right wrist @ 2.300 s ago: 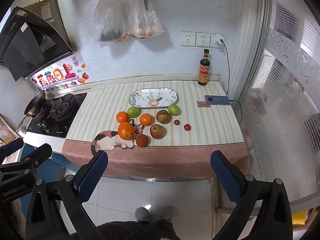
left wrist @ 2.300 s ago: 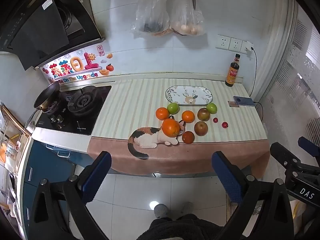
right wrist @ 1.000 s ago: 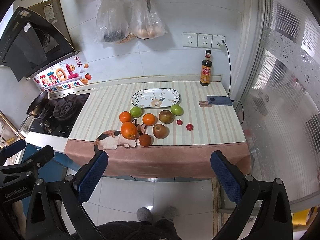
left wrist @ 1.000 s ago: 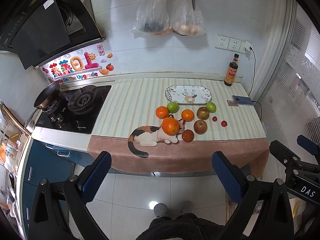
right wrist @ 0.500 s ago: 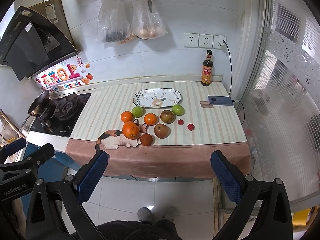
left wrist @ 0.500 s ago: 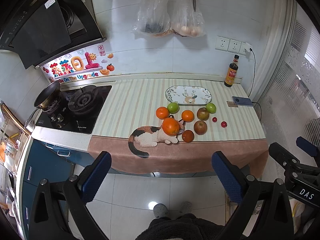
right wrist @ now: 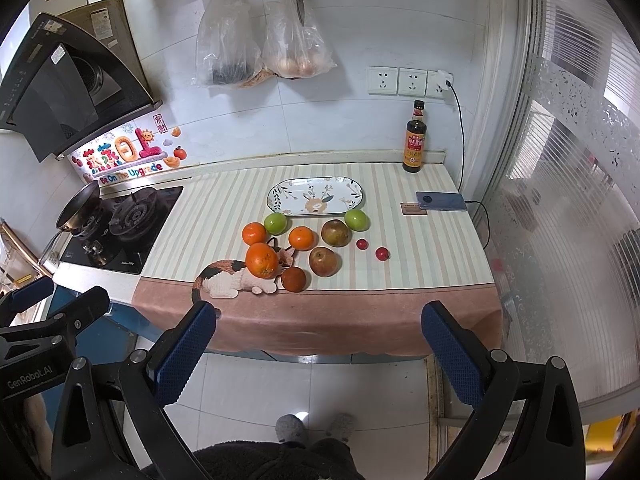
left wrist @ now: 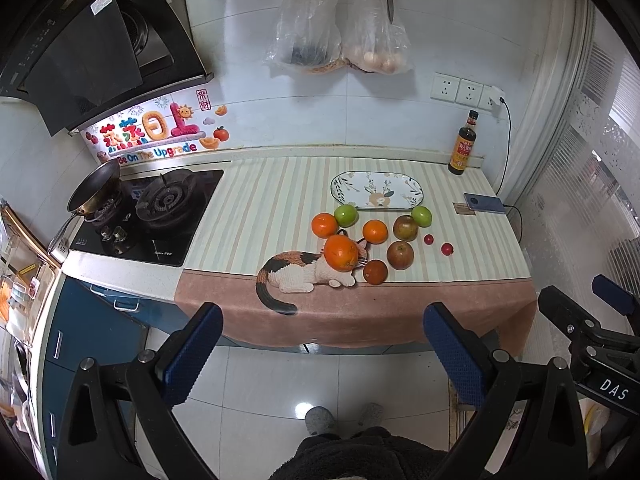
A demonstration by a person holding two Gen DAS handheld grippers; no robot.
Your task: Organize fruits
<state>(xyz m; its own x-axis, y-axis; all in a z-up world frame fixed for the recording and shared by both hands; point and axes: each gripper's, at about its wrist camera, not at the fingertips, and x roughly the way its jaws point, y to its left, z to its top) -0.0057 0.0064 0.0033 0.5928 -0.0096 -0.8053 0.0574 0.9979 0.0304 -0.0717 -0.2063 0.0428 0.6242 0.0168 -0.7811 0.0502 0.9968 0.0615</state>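
Over the kitchen floor, short of the worktop: a person stands back from the fruit with a gripper in each hand, feet visible on the tiles below.
Left gripper [left wrist: 320,354]: jaws spread wide and holding nothing, aimed at the fruit cluster from in front and slightly left.
Right gripper [right wrist: 318,350]: jaws likewise released and empty, looking at the same cluster head-on.
Fruit: ten pieces lie loose on the striped cloth [right wrist: 208,216], all ahead of and well apart from both jaws; the big orange [right wrist: 261,260] rests on the head of a printed cat [right wrist: 228,280], with a dark red fruit [right wrist: 294,279] just beside it at the near edge.
Further back: two brown apples [right wrist: 324,261], two smaller oranges [right wrist: 301,238], two green fruits [right wrist: 275,223] and two small red ones [right wrist: 382,253].
Plate [right wrist: 280,194]: oval, empty, its long axis running left to right, just behind the cluster.
Key relation: the fruit sits between the jaws and the plate, so any carry likely runs away from the person; neither gripper looks clearly nearer, the right-hand pieces favouring the right gripper.
Stage: judged not yet begun.
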